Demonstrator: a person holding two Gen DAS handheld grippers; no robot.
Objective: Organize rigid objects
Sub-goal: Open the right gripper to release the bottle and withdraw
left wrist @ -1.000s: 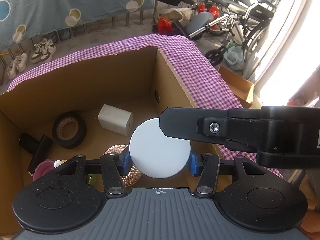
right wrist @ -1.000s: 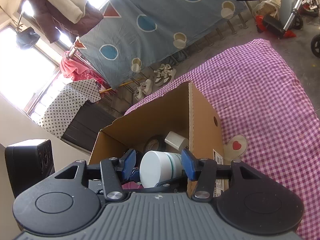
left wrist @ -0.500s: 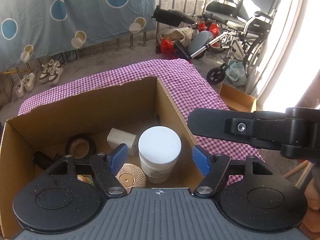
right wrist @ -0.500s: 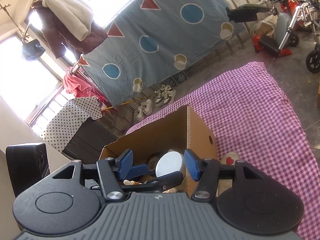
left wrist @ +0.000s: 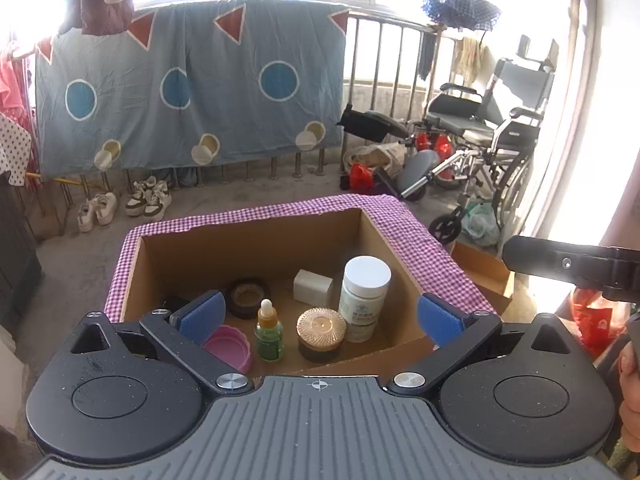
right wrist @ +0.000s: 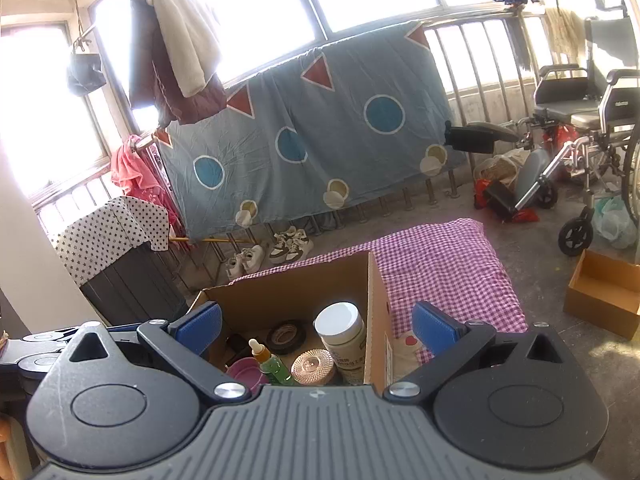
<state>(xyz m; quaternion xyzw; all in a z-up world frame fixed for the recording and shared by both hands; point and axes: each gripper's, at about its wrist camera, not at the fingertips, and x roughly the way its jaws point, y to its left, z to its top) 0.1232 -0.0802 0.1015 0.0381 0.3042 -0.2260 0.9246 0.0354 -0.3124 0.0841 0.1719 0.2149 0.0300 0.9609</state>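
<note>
Cardboard box (left wrist: 256, 248) holds a white bottle (left wrist: 364, 296) standing upright beside a gold-lidded jar (left wrist: 321, 332). Left gripper (left wrist: 318, 316) and right gripper (right wrist: 316, 326) both hang spread wide, gripping nothing

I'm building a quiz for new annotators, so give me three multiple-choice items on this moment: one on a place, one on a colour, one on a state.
1. Where does the white-lidded bottle stand?
A. on the checked cloth
B. inside the cardboard box
C. on the floor

2. What colour is the liquid in the dropper bottle?
A. green
B. red
C. clear

3. How do the two hand-held grippers stand?
A. both shut on objects
B. one open, one shut
C. both open and empty

Answers:
1 B: the white-lidded bottle is upright in the cardboard box, next to the copper-lidded jar.
2 A: the dropper bottle shows green.
3 C: the left hand-held gripper and right hand-held gripper have jaws wide apart with nothing between them.
</note>
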